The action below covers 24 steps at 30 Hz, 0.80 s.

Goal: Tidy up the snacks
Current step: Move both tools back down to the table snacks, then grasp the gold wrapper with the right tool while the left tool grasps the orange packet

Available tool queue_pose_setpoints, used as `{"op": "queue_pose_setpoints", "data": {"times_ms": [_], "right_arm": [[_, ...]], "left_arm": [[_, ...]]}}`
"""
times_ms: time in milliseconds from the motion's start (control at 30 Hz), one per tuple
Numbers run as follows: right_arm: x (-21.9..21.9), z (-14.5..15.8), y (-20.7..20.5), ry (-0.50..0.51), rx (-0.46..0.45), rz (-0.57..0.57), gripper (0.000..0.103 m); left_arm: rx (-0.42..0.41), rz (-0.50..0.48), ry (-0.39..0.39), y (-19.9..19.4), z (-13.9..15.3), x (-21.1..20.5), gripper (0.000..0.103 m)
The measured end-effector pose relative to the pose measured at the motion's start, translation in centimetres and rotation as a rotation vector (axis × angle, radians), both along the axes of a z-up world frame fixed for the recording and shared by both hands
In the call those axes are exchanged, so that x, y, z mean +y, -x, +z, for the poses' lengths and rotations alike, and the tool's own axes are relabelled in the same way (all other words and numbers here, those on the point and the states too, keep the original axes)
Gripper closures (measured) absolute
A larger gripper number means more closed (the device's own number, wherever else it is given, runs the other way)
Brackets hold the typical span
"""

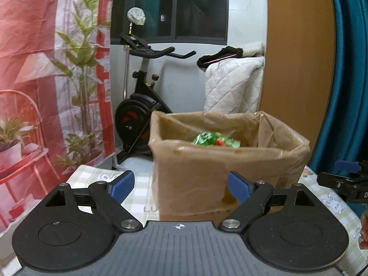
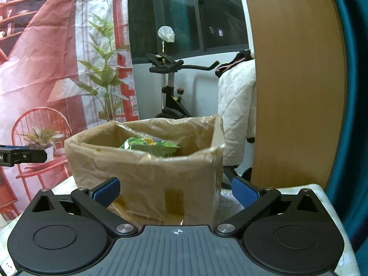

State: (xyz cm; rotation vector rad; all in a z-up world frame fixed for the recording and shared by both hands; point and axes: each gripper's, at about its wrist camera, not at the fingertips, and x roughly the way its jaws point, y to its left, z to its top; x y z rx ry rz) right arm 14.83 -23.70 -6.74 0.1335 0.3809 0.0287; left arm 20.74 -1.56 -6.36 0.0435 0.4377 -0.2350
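A cardboard box (image 1: 207,174) lined with a brownish plastic bag stands on the table straight ahead; it also shows in the right wrist view (image 2: 147,179). A green snack bag (image 1: 216,140) lies inside it and also shows in the right wrist view (image 2: 151,148). My left gripper (image 1: 180,187) is open and empty, level with the box's near wall. My right gripper (image 2: 176,192) is open and empty, also just in front of the box. The right gripper's tip shows at the right edge of the left wrist view (image 1: 345,179); the left one's shows at the left edge of the right wrist view (image 2: 23,155).
The table has a pale checked cloth (image 1: 92,174). A red item (image 1: 364,230) peeks in at the right edge. Behind stand an exercise bike (image 1: 142,105), a red printed backdrop (image 1: 46,80), a quilted white blanket (image 1: 232,85), a wooden panel (image 1: 296,57) and a teal curtain (image 1: 349,69).
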Motion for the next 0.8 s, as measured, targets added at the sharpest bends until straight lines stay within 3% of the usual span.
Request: {"op": "queue_pose_setpoints", "data": {"times_ms": [167, 333, 533, 800], "right_arm": [[-0.3, -2.1, 1.1, -0.039, 0.041, -0.023, 0.000], [-0.7, -3.6, 2.3, -0.045, 0.060, -0.035, 0.000], [-1.4, -5.4, 3.9, -0.027, 0.093, -0.048, 0.001], [-2.0, -9.4, 6.5, -0.034, 0.218, -0.096, 0.001]], "left_arm": [[0.005, 0.026, -0.012, 1.6, -0.9, 0.4, 0.013], [0.021, 0.056, 0.024, 3.0, -1.9, 0.7, 0.012], [0.076, 0.063, 0.063, 4.3, -4.0, 0.2, 0.012], [0.167, 0.068, 0.064, 5.8, -7.4, 0.7, 0.012]]}}
